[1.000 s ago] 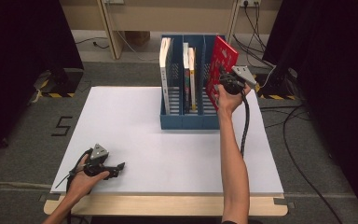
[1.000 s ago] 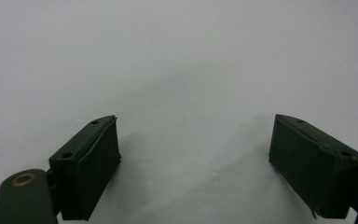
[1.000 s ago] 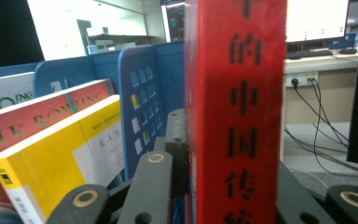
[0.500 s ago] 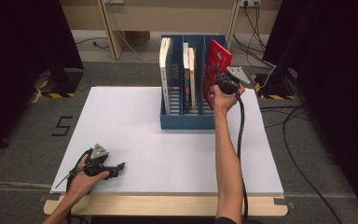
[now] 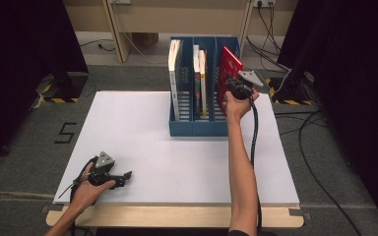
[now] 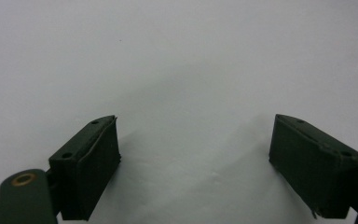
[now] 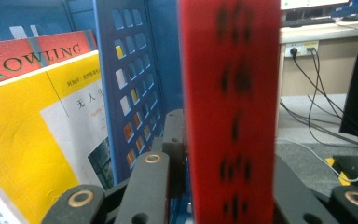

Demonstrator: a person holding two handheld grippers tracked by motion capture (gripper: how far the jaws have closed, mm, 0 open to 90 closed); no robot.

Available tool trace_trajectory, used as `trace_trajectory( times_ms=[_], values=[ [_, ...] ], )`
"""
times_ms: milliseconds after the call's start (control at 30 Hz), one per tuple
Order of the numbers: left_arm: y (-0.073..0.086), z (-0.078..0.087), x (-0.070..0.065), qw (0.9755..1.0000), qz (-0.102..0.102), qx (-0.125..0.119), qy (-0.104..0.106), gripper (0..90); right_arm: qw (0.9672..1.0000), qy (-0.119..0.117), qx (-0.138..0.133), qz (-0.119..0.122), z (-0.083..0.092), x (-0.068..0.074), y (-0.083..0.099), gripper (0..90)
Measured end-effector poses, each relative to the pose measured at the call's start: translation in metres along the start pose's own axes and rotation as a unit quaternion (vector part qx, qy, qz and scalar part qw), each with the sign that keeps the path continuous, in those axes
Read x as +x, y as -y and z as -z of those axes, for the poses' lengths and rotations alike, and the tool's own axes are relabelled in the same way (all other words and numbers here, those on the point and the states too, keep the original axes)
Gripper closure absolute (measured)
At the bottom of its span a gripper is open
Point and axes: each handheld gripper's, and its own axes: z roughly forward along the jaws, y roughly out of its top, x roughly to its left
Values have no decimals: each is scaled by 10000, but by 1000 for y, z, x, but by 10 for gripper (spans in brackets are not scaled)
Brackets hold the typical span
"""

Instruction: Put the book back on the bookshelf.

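Observation:
A red book (image 5: pixel 229 69) stands in the right compartment of the blue file rack (image 5: pixel 192 129), leaning slightly right. My right gripper (image 5: pixel 229 89) is at the book's near edge and shut on it. In the right gripper view the red book (image 7: pixel 233 116) sits between the jaws of the right gripper (image 7: pixel 228 154). Those jaws have just been easing open a little, with the book still between them. My left gripper (image 5: pixel 125 175) lies on the white table top (image 5: pixel 142 128) at the front left. In the left gripper view the left gripper (image 6: pixel 196 158) is open, with nothing between its jaws.
A white book (image 5: pixel 175 73) stands in the rack's left compartment and two thin books (image 5: pixel 199 78) in the middle one. The yellow book (image 7: pixel 37 140) and the perforated blue divider (image 7: pixel 130 93) are close to the left of the red book. Cables lie on the floor at right (image 5: pixel 320 123).
The right hand and the red book have shifted slightly left, and the book stands more upright in the rack. The left hand has not moved.

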Motion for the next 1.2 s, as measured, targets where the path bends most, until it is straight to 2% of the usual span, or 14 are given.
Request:
trace_trajectory(
  times_ms=[133, 333, 400, 700, 900, 1000, 1200],
  values=[
    [0, 0, 0, 10000, -2, 3, -3, 148, 10000, -74, 38, -42, 5, -1, -4, 755],
    [0, 0, 0, 10000, -15, 14, -6, 148, 9997, -154, 123, 174, 15, 1, -9, 751],
    [0, 0, 0, 10000, -12, 11, -6, 148, 9995, -203, 171, 144, 19, 2, -9, 750],
    [0, 0, 0, 10000, -16, 12, -8, 148, 9992, -376, 139, -60, 28, -2, -3, 724],
    [0, 0, 0, 10000, -15, 11, -10, 148, 9988, -448, 210, -1, 37, -1, 2, 678],
    [0, 0, 0, 10000, -18, 10, -13, 148, 9987, -455, 199, 113, 43, -1, 5, 669],
    [0, 0, 0, 10000, -20, 13, -14, 148, 9978, -593, 288, 29, 54, -7, 11, 652]
  ],
)
